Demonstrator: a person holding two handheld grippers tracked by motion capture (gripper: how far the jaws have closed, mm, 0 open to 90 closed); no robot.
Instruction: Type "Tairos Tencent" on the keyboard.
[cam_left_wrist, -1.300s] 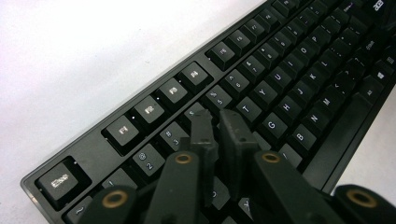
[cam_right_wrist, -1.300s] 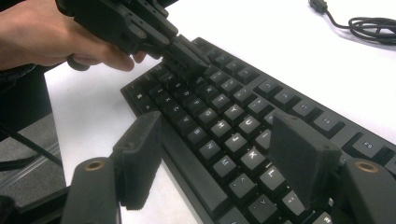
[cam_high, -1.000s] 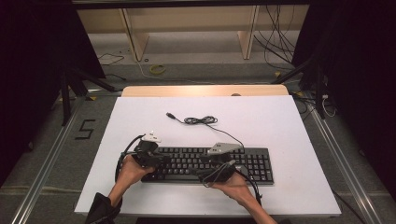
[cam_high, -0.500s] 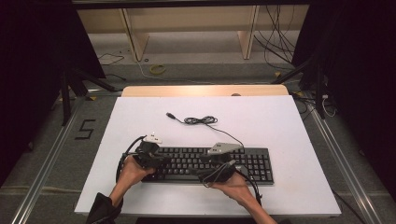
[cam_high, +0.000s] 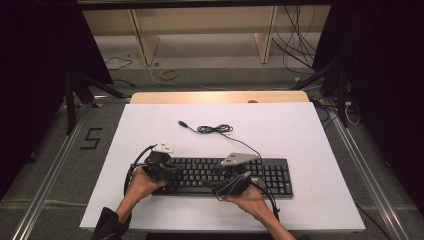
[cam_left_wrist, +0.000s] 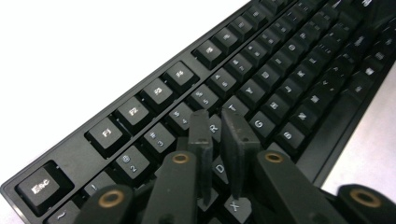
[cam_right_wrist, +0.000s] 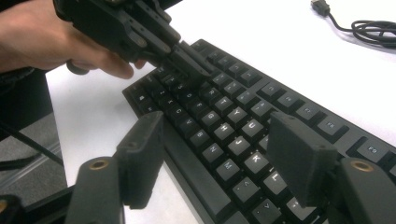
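- White tabletop (cam_high: 310, 135) fills the middle of the high view, with a wooden edge at its 12 o'clock side and grey floor around it. It gives a plain bearing surface for the work.
- Black keyboard (cam_high: 260, 174) lies flat on the table's near half, toward 6 o'clock of the sheet. Its long axis runs from 9 o'clock to 3 o'clock, the number pad at the 3 o'clock end and the function row facing 12 o'clock. Judged: it is set square to the person so both hands reach the keys.
- Keyboard cable (cam_high: 215, 129) leaves the rear edge and lies loosely coiled toward 12 o'clock, its plug free on the sheet, clear of the hands.
- Right gripper (cam_right_wrist: 219, 158) hovers over the middle letter keys, jaws spread wide, nothing between them. Judged: it waits in reserve.
- Left gripper (cam_left_wrist: 219, 135) sits over the keys at the keyboard's 9 o'clock end, its tips over the letter rows near R and D. Its jaws have just been opening slightly and stand with a narrow gap, nothing gripped. Judged: the near-closed tips serve as one narrow point for pressing a single key; whether they touch a key cannot be told.
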